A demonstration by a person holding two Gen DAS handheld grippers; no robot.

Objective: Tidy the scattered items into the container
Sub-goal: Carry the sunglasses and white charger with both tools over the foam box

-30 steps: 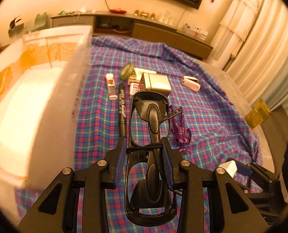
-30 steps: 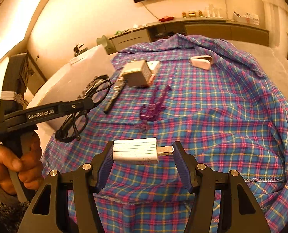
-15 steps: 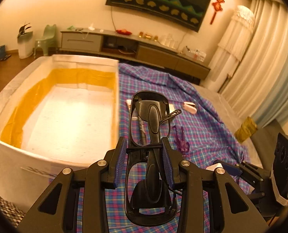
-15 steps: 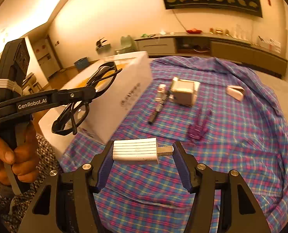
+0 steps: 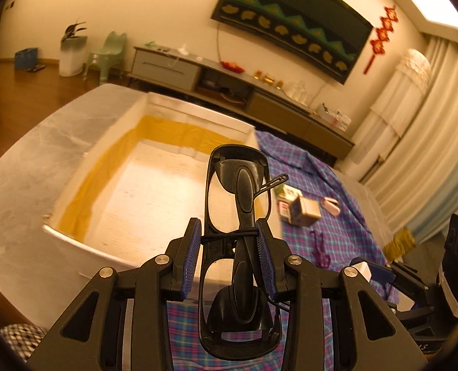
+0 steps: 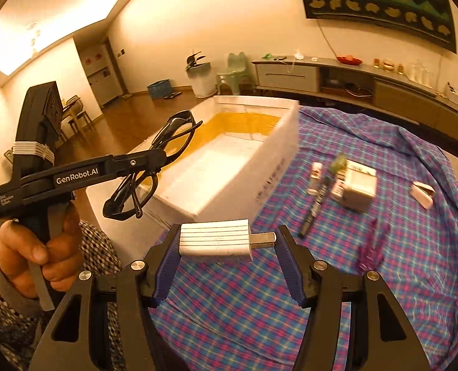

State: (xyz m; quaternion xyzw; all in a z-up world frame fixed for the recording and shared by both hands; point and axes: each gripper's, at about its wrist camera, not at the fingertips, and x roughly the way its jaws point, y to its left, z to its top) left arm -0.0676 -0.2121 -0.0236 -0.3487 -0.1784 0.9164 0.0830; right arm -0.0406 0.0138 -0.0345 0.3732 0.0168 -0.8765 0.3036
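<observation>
Left wrist view: my left tongs [image 5: 229, 255] are clamped on a pair of black glasses [image 5: 239, 238], folded, with the frame standing on end between the blue pads. The far lens hangs over the near right corner of the white container [image 5: 74, 154], an open box with yellow-lined inner walls; I see nothing lying in it. Right of the box, on the plaid cloth [image 5: 346, 216] covering the surface, I note a beige box [image 5: 304, 211], a small white-pink case [image 5: 331, 205] and a purple hair clip [image 5: 320, 252], all apart from one another. The right tongs [image 5: 363, 270] enter at lower right with something white at the tip.

Right wrist view: my right tongs [image 6: 227, 247] are closed on a white ribbed charger plug [image 6: 215, 239], held crosswise with its metal prong pressed against the right pad, above the cloth [image 6: 414, 278] just beside the container's [image 6: 275, 167] near corner. The left tongs [image 6: 159, 156], held in the left hand [image 6: 34, 253], carry the glasses [image 6: 148, 164] over the box's near left edge. On the cloth I log a black marker [image 6: 314, 208], a small white tube [image 6: 315, 177] beside it, the beige box [image 6: 360, 188], the white-pink case [image 6: 423, 195] and the purple clip [image 6: 372, 242], the last blurred.
</observation>
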